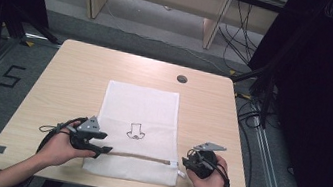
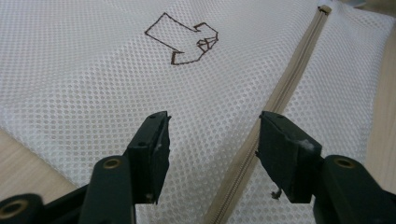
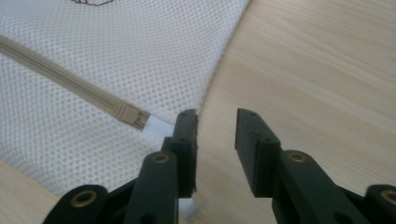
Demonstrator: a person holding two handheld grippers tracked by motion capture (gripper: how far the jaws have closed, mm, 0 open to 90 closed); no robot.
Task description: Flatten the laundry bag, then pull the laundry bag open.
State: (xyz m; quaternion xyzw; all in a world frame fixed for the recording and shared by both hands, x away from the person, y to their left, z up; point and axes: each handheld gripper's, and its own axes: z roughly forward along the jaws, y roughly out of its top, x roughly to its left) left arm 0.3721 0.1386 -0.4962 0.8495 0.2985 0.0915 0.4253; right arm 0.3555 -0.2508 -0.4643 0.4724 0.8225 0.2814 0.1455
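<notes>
White mesh bag point(image 1: 141, 115) lies flat, zipper point(image 1: 139, 157) closed; left gripper point(image 1: 106, 150) and right gripper point(image 1: 186, 162) spread, pinching nothing

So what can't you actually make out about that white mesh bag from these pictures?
- Inside of the mesh bag: hidden by its own fabric in the high view.
- Zip near end: cut off by the bottom edge in the left gripper view.
- White tab: partly behind the right gripper.
- Drawing: too small in the high view.
</notes>
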